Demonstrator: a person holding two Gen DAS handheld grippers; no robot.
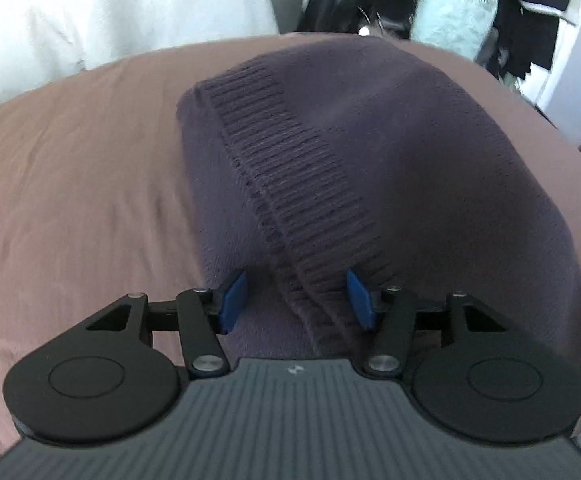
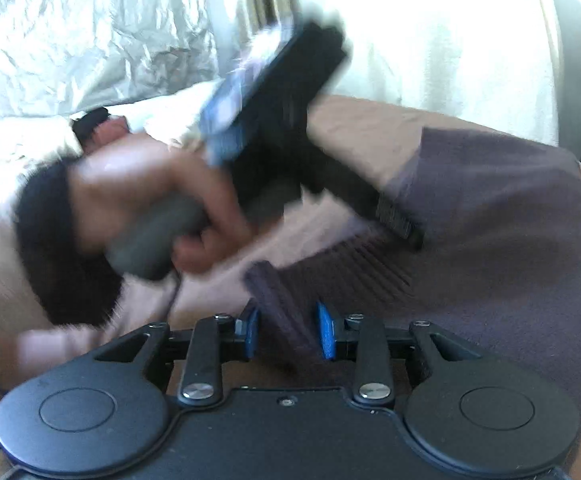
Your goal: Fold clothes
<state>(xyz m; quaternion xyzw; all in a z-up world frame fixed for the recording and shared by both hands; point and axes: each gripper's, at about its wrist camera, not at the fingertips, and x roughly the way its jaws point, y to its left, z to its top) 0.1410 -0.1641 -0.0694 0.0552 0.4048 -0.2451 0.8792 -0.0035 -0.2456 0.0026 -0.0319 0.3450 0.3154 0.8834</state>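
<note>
Brown bedsheet (image 1: 70,184) covers the bed under your work, smooth with a few soft creases, and the dark purple knit sweater (image 1: 430,152) lies on it, folded over so its ribbed hem band (image 1: 290,184) runs diagonally across the top. Your left tool (image 1: 296,300) sits low over the near end of that band with its blue pads (image 1: 232,300) spread well apart; the ribbing lies between them, but neither pad presses on it. In the right wrist view, your right tool (image 2: 288,332) is partly open around a raised ribbed fold (image 2: 282,308) of the sweater, the pads standing just off the cloth on either side. Your left hand (image 2: 162,200), blurred, grips the other tool's grey handle beyond it. Behind the bed you have white crumpled fabric (image 2: 70,40) and a bright window area; in the left view, dark clothes hang (image 1: 530,12) by a pale teal garment (image 1: 454,12).
</note>
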